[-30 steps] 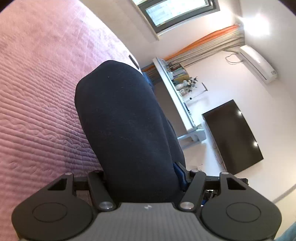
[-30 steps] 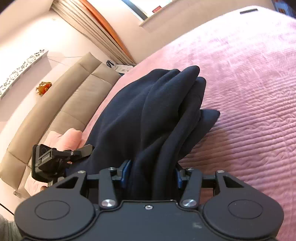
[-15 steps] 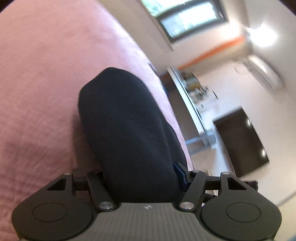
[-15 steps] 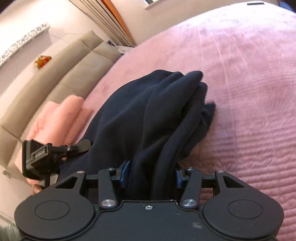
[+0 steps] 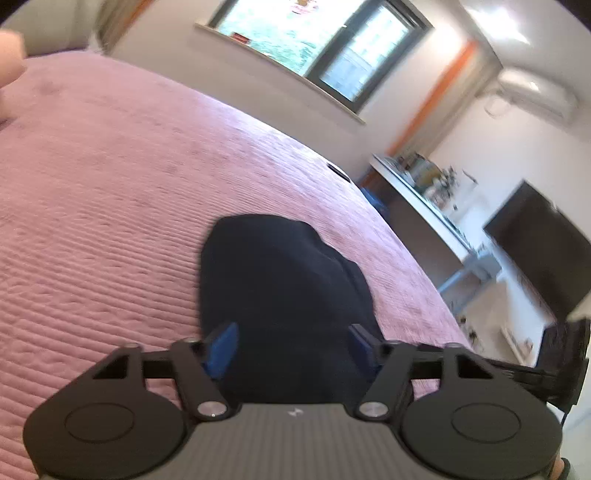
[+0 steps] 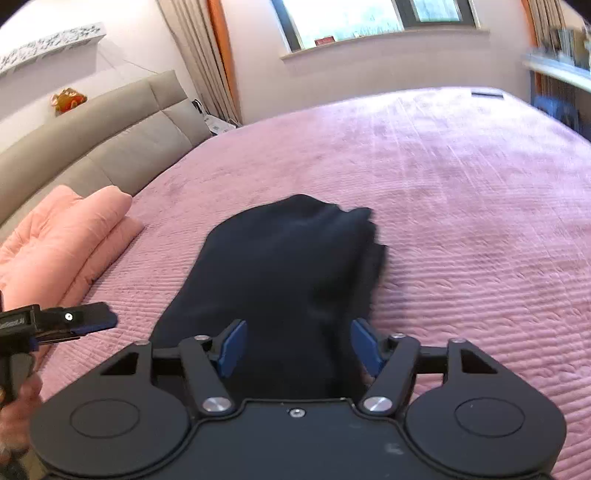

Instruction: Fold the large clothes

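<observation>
A dark navy garment (image 5: pixel 280 291) lies bunched on the pink quilted bed (image 5: pixel 110 192). My left gripper (image 5: pixel 291 343) holds its near edge, with the blue pads (image 5: pixel 221 347) spread wide around thick cloth. My right gripper (image 6: pixel 299 343) holds the other part of the same garment (image 6: pixel 288 266), its blue pads (image 6: pixel 232 343) also wide apart around the fabric. The left gripper also shows at the left edge of the right wrist view (image 6: pixel 66 321). The frames are blurred by motion.
A folded peach blanket (image 6: pixel 62 236) lies at the left by the grey headboard (image 6: pixel 92 140). A window (image 6: pixel 369 18) is behind the bed. A shelf (image 5: pixel 417 192), a TV (image 5: pixel 543 251) and the bed's right edge lie to the right.
Both grippers have swung down and levelled out, laying the garment onto the bed. The cloth looks flatter and further from the cameras, and the jaws stand wider around it.
</observation>
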`<control>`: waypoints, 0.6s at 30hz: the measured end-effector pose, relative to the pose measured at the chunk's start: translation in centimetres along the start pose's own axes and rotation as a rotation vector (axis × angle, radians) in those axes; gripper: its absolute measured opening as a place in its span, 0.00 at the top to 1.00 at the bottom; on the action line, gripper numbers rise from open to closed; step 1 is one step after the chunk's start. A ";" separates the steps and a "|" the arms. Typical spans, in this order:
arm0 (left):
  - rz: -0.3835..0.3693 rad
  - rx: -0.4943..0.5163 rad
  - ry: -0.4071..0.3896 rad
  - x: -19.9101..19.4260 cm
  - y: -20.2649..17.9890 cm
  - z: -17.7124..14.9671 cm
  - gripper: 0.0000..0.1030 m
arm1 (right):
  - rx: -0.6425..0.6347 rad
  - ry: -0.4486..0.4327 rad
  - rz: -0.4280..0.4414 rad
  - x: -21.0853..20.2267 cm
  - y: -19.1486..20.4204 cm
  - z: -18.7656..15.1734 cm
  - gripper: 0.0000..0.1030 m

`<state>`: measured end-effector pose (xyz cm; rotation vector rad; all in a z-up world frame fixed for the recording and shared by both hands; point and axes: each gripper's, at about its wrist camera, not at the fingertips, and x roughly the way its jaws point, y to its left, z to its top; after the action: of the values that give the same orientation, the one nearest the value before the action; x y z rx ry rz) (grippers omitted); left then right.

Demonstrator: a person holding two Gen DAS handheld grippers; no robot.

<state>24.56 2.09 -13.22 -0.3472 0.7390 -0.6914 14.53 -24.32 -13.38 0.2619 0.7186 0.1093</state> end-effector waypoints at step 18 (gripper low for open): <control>0.230 0.050 0.160 -3.2 -3.5 -9.0 0.54 | 0.087 0.220 -0.176 -4.1 0.8 -7.4 0.39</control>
<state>14.78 1.27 -16.10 -0.1584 0.8966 -0.5229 6.55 -22.85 -15.89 0.2708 0.9635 -0.0616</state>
